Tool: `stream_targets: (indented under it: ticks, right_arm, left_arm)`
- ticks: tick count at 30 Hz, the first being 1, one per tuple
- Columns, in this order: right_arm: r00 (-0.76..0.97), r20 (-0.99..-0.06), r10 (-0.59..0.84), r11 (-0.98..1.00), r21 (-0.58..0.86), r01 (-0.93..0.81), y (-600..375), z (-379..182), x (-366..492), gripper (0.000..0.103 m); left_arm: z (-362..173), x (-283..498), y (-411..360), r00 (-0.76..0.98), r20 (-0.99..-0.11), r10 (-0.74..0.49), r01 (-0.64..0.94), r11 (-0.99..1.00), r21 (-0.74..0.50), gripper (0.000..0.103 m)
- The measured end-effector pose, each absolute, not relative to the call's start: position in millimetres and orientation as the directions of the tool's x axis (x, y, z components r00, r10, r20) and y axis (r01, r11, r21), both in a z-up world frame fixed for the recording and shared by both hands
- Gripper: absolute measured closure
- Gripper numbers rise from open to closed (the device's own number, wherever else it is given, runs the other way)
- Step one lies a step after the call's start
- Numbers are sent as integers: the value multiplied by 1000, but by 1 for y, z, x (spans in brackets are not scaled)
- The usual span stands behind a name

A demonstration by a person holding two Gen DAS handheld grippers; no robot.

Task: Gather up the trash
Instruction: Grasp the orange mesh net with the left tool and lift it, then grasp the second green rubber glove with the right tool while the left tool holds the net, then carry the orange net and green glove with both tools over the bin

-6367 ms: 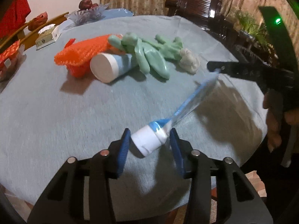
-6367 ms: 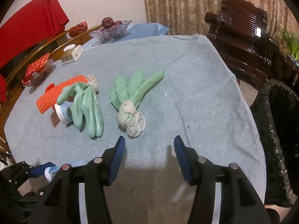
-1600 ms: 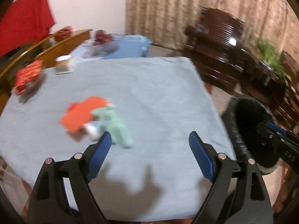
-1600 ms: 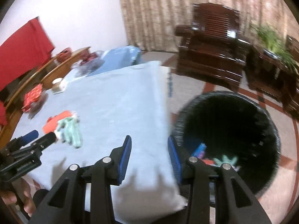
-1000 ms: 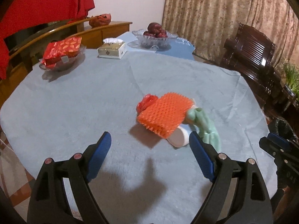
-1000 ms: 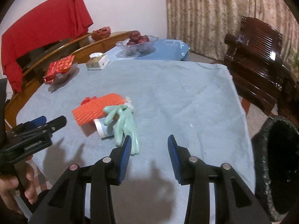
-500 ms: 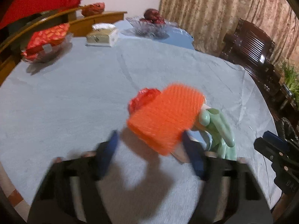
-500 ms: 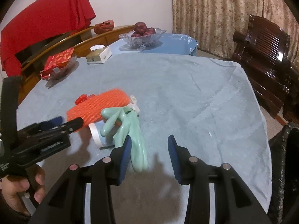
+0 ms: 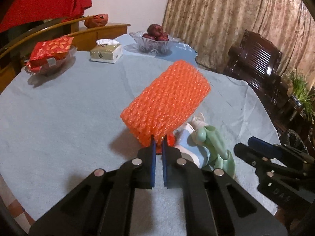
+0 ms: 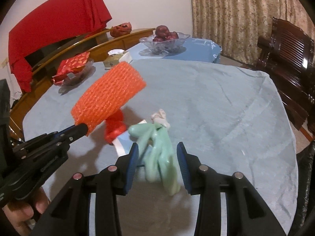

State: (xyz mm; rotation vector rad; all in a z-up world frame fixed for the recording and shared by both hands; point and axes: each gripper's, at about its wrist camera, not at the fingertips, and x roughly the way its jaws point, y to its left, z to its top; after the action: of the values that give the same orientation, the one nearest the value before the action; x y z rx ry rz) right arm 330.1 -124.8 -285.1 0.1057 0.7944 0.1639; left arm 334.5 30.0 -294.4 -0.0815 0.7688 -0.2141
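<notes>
Left gripper [image 9: 159, 139], one orange net [image 9: 167, 100]

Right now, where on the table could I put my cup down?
The cloth is bare between the green glove and the dark chair. It is crowded by the orange net and along the back by the fruit bowl.

The orange foam net sleeve [image 9: 167, 102] looks soft and knobbly with a faint sheen, pinched in the matt black plastic left gripper [image 9: 158, 144], whose pads are smooth blue. Just beside it, the pale green rubber glove [image 10: 159, 153] is smooth and slightly glossy, between the pads of the matt black right gripper [image 10: 157, 157]. The table [image 9: 59, 108] wears a matt, light blue, finely fuzzy cloth. Beyond it, a clear cut-glass fruit bowl [image 9: 153, 43] glints.
</notes>
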Motion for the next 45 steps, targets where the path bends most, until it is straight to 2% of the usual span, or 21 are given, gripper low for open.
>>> stream_targets:
  ticks: [7, 8, 10, 13, 31, 45]
  right_arm:
    - [649, -736, 191, 981, 155, -114, -110, -303, 350, 61]
    - [643, -742, 192, 981, 157, -112, -111, -306, 352, 64]
    - [630, -750, 201, 979, 167, -113, -113, -311, 355, 89]
    - [636, -745, 202, 979, 173, -108, -118, -311, 353, 94]
    - [718, -672, 183, 979, 190, -72, -155, -255, 323, 97]
    - [774, -629, 73, 984, 170, 45, -226, -214, 261, 97]
  left_arm:
    - [-295, 332, 40, 702, -684, -199, 142, 980, -140, 98]
    - [-296, 330, 41, 702, -684, -198, 140, 980, -140, 98]
    - [-298, 330, 43, 699, -689, -194, 136, 981, -139, 98]
    - [-302, 329, 42, 694, -695, -190, 141, 982, -128, 98]
    - [-263, 301, 17, 733, -651, -198, 163, 980, -114, 98]
    - [-231, 269, -39, 727, -639, -252, 238, 965, -110, 98]
